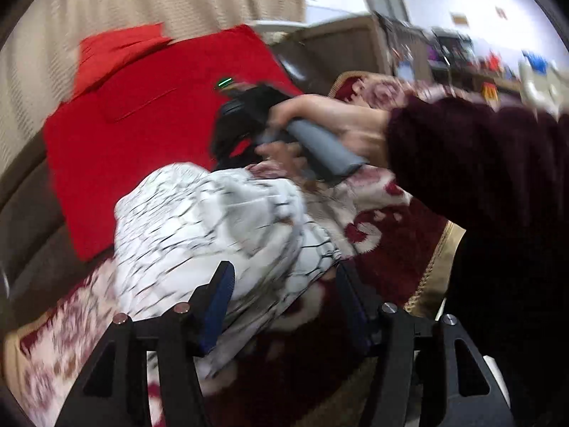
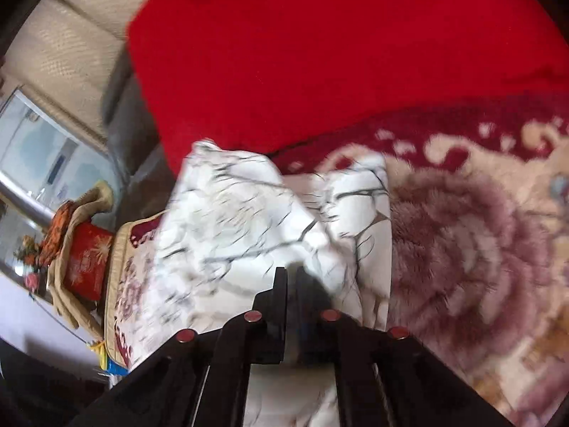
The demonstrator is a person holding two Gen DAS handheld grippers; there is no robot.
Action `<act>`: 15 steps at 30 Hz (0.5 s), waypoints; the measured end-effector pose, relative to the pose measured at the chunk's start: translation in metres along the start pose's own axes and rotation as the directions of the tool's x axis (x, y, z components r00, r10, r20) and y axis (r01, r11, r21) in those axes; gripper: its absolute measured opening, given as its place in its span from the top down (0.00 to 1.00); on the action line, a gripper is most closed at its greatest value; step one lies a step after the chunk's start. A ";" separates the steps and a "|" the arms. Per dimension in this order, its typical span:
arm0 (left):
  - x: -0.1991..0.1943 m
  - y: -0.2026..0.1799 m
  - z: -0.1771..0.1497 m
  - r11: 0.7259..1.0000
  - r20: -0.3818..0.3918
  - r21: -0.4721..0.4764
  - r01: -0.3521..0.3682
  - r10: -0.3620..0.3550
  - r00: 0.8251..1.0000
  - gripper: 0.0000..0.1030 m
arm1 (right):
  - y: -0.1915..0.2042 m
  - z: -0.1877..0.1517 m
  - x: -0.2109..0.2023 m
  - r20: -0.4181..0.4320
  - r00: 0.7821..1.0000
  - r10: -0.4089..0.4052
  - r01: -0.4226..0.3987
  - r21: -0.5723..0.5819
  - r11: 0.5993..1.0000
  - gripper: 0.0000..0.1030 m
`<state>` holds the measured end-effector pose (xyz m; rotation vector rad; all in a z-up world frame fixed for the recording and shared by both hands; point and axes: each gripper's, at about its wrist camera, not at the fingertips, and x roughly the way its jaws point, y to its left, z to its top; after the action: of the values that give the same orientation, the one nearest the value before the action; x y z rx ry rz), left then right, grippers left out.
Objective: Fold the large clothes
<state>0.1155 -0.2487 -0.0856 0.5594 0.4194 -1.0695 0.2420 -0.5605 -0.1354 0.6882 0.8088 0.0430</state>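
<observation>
Plush maroon and cream floral blanket [image 2: 480, 220] covers the surface, with beige upholstered cushions [image 1: 53, 46] rising behind it on the far left; both views are smeared by motion.

On the blanket lies the white garment [image 1: 220, 220] with thin black crackle lines, bunched into a loose heap near the middle of the surface; in the right wrist view it spreads from the near centre up towards the far edge, one flatter panel lying to the right and a crumpled fold to the left.

The left gripper [image 1: 284, 284] stands wide apart, its blue-padded fingers [image 1: 218, 299] on either side of the near edge of the garment; cloth lies between them, but nothing is pinched. The right gripper [image 2: 290, 277] has its two fingers drawn almost together, only a narrow slit between them; white cloth shows right at the tips, though the blur hides whether any is clamped there, so I cannot tell.

In the left wrist view the person's right hand [image 1: 320, 121] wraps the grey handle [image 1: 320, 149] of the other gripper just beyond the heap; a dark maroon sleeve [image 1: 473, 163] runs off to the right.

Beyond the garment a red cloth [image 1: 142, 135] lies flat, touching the far side of the heap; a red patterned cushion [image 2: 85, 259] sits at the left edge, and a cluttered room shows at far right.
</observation>
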 end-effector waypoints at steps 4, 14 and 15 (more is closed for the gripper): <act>-0.025 0.063 0.001 0.972 0.034 -0.230 -0.048 0.058 0.998 0.33 | 0.043 -0.031 -0.057 0.070 0.991 0.111 -0.103 -0.108 0.989 0.91; 0.034 0.143 -0.039 0.835 -0.169 -0.494 -0.242 0.181 0.969 0.27 | 0.098 -0.127 -0.062 0.015 0.997 -0.078 0.080 -0.214 0.974 0.94; 0.036 0.143 -0.044 0.827 -0.158 -0.507 -0.242 0.186 0.970 0.24 | 0.092 -0.132 -0.057 0.017 0.992 -0.125 0.126 -0.196 0.973 0.98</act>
<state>0.2577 -0.1946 -0.1095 0.1631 0.6954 -0.6661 0.1320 -0.4326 -0.1090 0.4493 0.8304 0.0067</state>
